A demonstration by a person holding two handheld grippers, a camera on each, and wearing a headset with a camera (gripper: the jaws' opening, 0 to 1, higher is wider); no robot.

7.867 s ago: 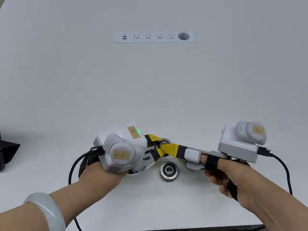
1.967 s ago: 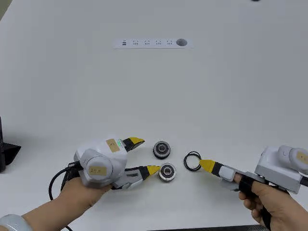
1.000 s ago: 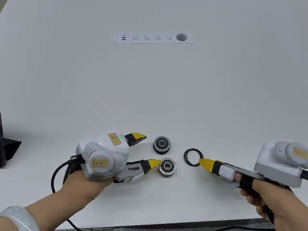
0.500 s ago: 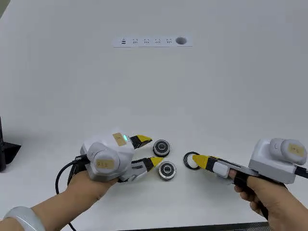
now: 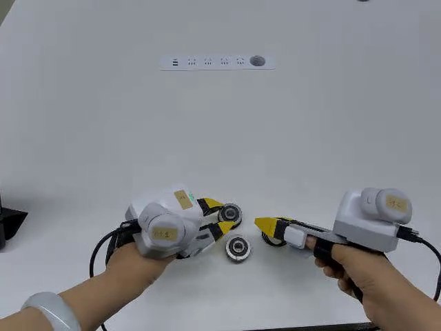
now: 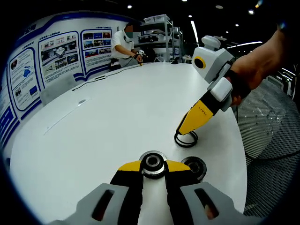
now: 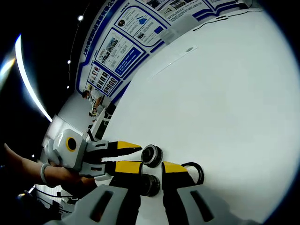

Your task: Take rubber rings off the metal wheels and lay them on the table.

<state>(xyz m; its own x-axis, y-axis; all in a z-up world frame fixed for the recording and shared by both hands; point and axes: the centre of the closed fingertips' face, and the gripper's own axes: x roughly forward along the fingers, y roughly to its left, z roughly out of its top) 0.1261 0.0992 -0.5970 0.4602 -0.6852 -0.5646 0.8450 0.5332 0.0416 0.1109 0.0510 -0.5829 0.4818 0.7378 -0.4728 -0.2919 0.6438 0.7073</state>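
Table (image 5: pixel 310 138): white, smooth, matt with a faint sheen. Far wheel (image 5: pixel 230 214) and near wheel (image 5: pixel 238 247): polished metal, glossy at the hubs, with darker bands round them. Ring (image 6: pixel 186 145), right of the wheels: black rubber, dull. Left gripper (image 5: pixel 220 215) and right gripper (image 5: pixel 265 224): light grey plastic shells, satin; jaw tips yellow over black, matt. Power strip (image 5: pixel 217 63), far side: white plastic. Bracelet (image 5: pixel 52 307), near left: pale, glossy, stone-like. Cable (image 5: pixel 102 247): black, smooth.
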